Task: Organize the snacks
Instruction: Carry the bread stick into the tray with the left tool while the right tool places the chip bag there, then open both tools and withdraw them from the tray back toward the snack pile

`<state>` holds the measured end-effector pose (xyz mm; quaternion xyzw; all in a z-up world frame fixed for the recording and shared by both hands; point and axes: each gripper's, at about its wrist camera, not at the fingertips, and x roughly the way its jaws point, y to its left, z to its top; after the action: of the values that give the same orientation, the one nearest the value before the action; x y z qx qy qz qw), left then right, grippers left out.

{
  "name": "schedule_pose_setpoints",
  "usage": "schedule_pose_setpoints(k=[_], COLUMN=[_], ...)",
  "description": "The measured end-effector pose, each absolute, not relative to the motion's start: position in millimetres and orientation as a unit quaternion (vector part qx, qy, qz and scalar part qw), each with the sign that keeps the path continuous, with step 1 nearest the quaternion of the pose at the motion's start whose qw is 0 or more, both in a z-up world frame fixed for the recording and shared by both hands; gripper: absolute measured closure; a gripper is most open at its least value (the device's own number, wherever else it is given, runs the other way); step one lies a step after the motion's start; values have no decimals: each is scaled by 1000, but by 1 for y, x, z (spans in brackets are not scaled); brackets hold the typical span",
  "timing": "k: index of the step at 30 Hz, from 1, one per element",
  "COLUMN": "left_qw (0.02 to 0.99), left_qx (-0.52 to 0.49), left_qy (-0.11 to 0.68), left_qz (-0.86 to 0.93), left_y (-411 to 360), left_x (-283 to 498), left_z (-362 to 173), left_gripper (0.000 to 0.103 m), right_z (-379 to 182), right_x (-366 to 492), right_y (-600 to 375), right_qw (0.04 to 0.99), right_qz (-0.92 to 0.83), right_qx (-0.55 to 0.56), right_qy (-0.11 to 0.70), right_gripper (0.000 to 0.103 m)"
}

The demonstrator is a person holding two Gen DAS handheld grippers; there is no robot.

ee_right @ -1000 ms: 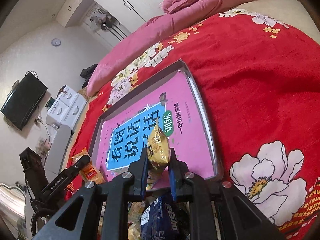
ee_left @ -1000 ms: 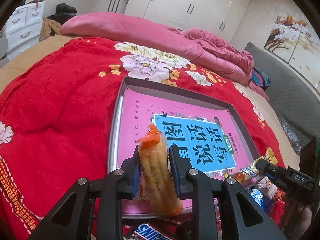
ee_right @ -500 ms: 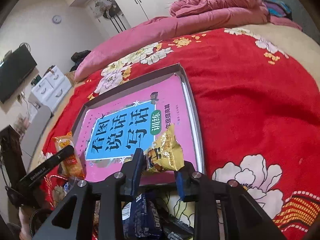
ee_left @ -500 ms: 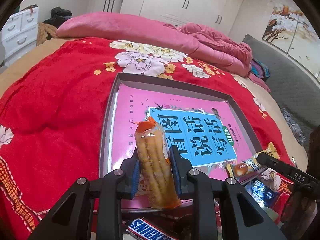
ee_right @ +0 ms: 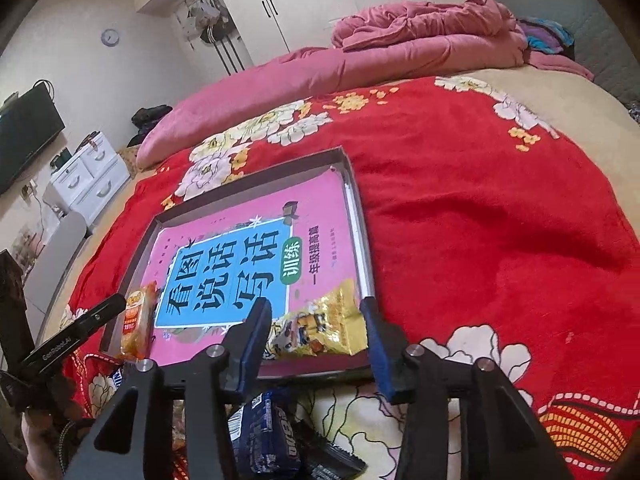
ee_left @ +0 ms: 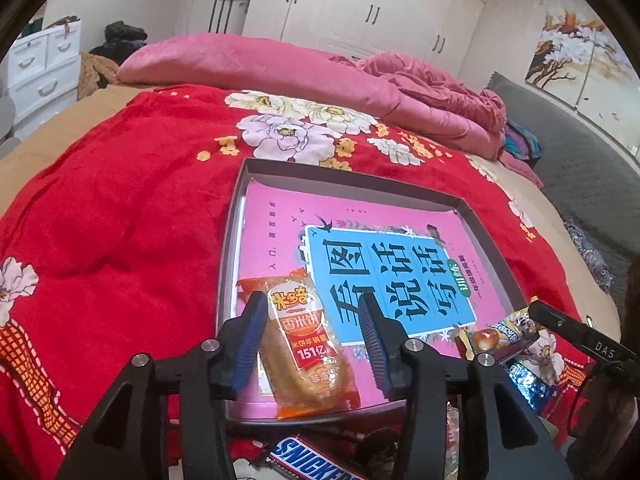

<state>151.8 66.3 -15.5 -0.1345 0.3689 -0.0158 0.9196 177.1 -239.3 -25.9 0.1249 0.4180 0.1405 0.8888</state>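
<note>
Left gripper (ee_left: 312, 332): jaws opening, rice cracker packet (ee_left: 306, 344) lies flat between them in the near left corner of the grey tray (ee_left: 230, 240), no pad pressing it. Right gripper (ee_right: 316, 336): jaws opening, gold snack packet (ee_right: 320, 330) lies loose between them, near right corner of the tray

rice cracker pack (ee_left: 306, 346) in tray (ee_left: 236, 216) left, chip bag (ee_right: 320, 330) right.
</note>
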Motion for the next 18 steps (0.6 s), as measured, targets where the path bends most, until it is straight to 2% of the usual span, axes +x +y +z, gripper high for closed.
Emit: schedule_pose_setpoints(k=[13,18], left_qw=[923,927], left_qx=[-144,-144], left_qy=[356,346], left_qz=[-17,-18], left_y=[70,71], left_x=[145,139], left_z=[-6,-1], left_gripper=[38,33], right_z=[-14,-7], right_x=[171,167], right_y=[-241,-239], right_qw=[902,908], right_qz=[142,149], right_qx=[116,115], right_qy=[390,374], right_gripper=[51,46])
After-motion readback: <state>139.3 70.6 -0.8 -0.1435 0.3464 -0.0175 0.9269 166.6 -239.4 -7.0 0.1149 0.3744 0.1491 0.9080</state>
